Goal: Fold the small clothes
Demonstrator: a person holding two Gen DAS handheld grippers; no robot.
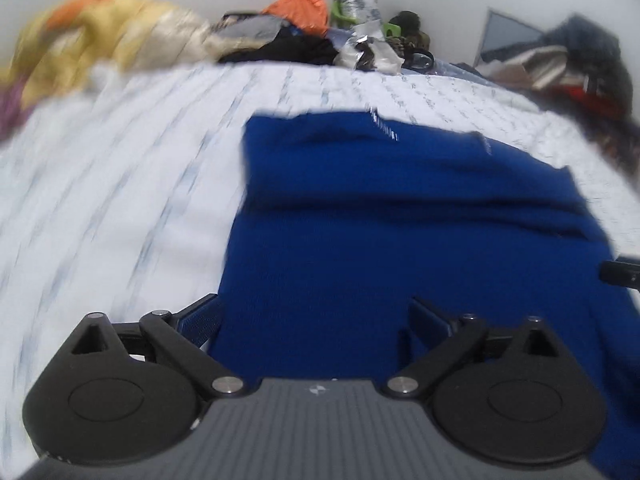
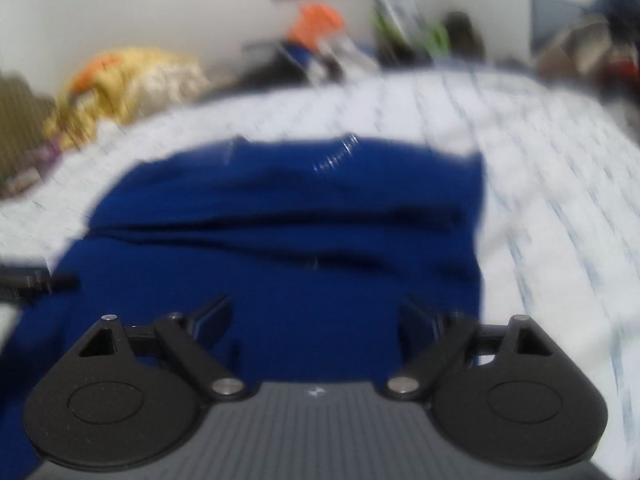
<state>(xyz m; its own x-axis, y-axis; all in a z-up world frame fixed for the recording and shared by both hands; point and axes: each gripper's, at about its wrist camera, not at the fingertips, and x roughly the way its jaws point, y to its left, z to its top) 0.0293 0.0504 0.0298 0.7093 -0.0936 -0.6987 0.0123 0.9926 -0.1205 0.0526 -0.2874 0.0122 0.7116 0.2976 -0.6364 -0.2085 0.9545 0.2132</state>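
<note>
Left hand-held gripper [image 1: 314, 320]: fingers spread wide apart, nothing clamped between them; black linkage arms on round pivot discs, ribbed grey body. Positioned over the near left edge of the garment [image 1: 400, 216], left finger [image 1: 200, 320] at the cloth border, right finger over the cloth.

Right hand-held gripper [image 2: 316, 320]: fingers likewise spread wide, nothing gripped. Positioned over the near right part of the garment [image 2: 280, 232], both fingers above blue cloth. Contact with the cloth not determinable; both views blurred.

Garment: deep blue, matte knit texture, roughly rectangular outline, lying flat on the bed [image 1: 120, 168], with a horizontal ridge or fold line across the middle. Thin white stitched marks at the far edge.

Bed: white sheet with faint blue-grey printed rows, soft and lightly wrinkled.

Far left: crumpled yellow and orange blanket [image 1: 104, 36]. Far centre: heap of mixed clothes [image 1: 288, 28], orange, black and grey. Far right: dark piled fabrics [image 1: 580, 60] against a plain white wall.
</note>
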